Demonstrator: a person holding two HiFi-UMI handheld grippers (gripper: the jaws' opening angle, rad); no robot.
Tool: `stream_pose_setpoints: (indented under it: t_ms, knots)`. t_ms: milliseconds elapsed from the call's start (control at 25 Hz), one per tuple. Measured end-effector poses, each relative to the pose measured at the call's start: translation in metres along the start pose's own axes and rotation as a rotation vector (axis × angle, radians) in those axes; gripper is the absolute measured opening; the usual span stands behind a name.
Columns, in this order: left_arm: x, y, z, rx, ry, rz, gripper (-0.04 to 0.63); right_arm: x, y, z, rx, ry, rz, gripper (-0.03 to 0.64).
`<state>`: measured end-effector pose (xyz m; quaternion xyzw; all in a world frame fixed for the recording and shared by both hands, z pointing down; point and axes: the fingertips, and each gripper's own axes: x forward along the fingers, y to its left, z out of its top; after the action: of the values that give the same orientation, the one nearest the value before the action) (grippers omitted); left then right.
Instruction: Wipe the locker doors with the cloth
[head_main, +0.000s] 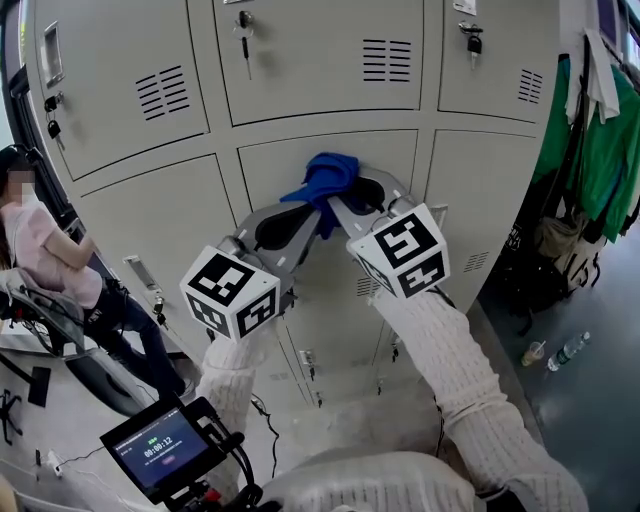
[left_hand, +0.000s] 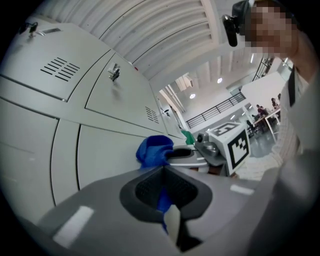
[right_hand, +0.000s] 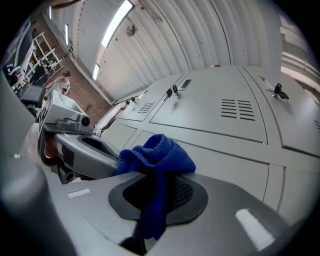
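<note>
Two grippers, one cloth, one bank of grey lockers.

Head view: left gripper (head_main: 300, 212) and right gripper (head_main: 350, 195) meet tip to tip in front of the middle-row centre locker door (head_main: 270, 165). The blue cloth (head_main: 325, 178) sits bunched between them, at the door's upper part. Keys hang in the locks above. A seated person is at far left.

Left gripper view: jaws pressed together with a thin strip of cloth (left_hand: 163, 199) pinched between the pads; the bulk of the cloth stands ahead, beside the other gripper's jaw.

Right gripper view: jaws clamped on a thicker fold of cloth (right_hand: 155, 160), which mushrooms out past the tips, close to the door. Whether fabric touches metal I cannot tell.

Progress, as a judgement: every door in sight looks equally dull and dry, with no streaks or damp patches, so no wiped area can be confirmed. With both tools gripping a wadded cloth, this looks like re-gripping or a hand-over. The wiping itself seems largely still to be done.
</note>
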<state>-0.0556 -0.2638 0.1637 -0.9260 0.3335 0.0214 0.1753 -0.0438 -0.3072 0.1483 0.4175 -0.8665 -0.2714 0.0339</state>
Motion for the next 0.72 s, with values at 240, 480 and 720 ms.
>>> stream_pose_setpoints:
  t_ms: [240, 480, 720]
  knots:
    - [-0.004, -0.006, -0.025, -0.04, 0.04, 0.015, 0.005, -0.006, 0.016, -0.032, 0.061, 0.021, 0.021, 0.051]
    - [-0.009, -0.011, -0.056, -0.095, 0.079, 0.034, 0.005, -0.01, 0.034, -0.067, 0.112, 0.07, 0.046, 0.051]
    - [-0.013, -0.027, -0.103, -0.186, 0.149, 0.034, 0.005, -0.02, 0.054, -0.106, 0.181, 0.148, 0.074, 0.049]
